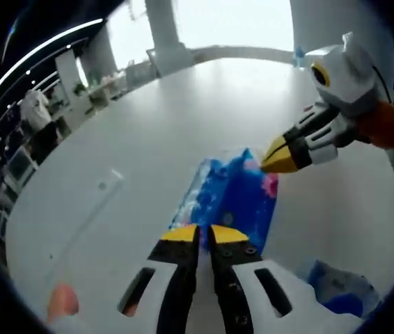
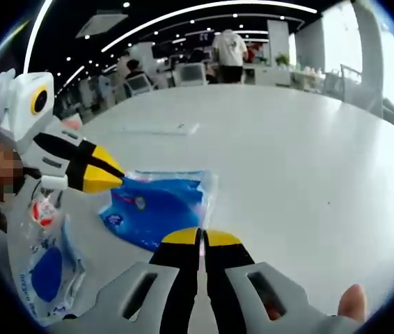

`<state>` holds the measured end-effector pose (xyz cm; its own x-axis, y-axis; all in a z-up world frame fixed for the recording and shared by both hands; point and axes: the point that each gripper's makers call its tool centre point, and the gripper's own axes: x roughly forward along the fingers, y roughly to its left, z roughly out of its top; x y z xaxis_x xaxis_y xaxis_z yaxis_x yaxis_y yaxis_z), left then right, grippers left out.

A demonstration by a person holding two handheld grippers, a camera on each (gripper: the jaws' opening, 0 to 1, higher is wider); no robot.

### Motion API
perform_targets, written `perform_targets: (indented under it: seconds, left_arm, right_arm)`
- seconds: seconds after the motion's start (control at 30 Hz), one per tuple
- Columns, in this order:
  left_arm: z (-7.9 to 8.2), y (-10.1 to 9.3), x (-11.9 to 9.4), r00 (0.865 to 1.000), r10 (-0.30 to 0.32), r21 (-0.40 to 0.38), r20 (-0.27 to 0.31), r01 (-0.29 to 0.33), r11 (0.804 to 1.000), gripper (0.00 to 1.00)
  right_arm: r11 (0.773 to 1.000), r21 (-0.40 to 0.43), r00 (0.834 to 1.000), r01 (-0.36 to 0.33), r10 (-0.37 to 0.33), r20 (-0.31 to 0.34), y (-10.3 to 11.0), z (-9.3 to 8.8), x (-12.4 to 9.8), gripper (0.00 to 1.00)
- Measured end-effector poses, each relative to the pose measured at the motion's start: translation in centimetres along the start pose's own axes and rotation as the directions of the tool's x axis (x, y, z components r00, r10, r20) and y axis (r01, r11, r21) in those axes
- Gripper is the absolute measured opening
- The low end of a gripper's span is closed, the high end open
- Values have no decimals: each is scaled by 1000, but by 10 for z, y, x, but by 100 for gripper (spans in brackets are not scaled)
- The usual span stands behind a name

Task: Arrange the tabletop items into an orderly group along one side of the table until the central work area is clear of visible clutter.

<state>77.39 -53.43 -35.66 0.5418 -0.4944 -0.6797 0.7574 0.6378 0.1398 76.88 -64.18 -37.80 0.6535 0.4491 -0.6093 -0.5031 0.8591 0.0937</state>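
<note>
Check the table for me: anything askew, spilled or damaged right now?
Nothing spilled or damaged. The blue packet lies flat but skewed, out on the open white table, with both hand-held grippers, left and right, shut at opposite edges. A second clear-and-blue bag lies apart beside it.
</note>
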Motion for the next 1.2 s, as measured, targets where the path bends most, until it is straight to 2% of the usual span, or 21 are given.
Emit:
perform_targets:
  seconds: [0.13, 0.4, 0.67, 0.8, 0.83, 0.93, 1.07, 1.2]
  left_arm:
    - [1, 0, -1, 1000, 1, -2, 0, -1, 1000, 9]
    - [2, 2, -4, 1000, 16, -25, 15, -16, 1000, 21]
    - [6, 3, -9, 999, 20, -37, 31, -19, 999, 25]
    - [16, 5, -17, 998, 20, -58, 67, -16, 998, 25]
    - [24, 5, -23, 994, 16, -112, 106, -4, 994, 26]
    - [36, 7, -38, 985, 13, -162, 170, 15, 987, 26]
    - [43, 14, -53, 976, 23, -213, 216, 24, 977, 26]
    - [46, 18, -62, 971, 31, -224, 235, 23, 974, 25]
  right_arm:
    - [1000, 1, 1000, 4, -4, -2, 0, 0, 0, 4]
    - [1000, 6, 1000, 9, -9, -17, 0, -3, -2, 7]
    - [1000, 5, 1000, 6, -6, -27, 3, -6, -1, 6]
    - [1000, 4, 1000, 5, -5, -29, 3, -7, -1, 6]
    - [1000, 3, 1000, 3, -3, -30, 4, -7, -1, 6]
    - [1000, 5, 999, -1, 1, -33, 5, -7, -1, 7]
    - [1000, 14, 999, 3, -3, -33, 7, -6, 1, 12]
    - [1000, 19, 1000, 10, -10, -28, 8, -4, 0, 15]
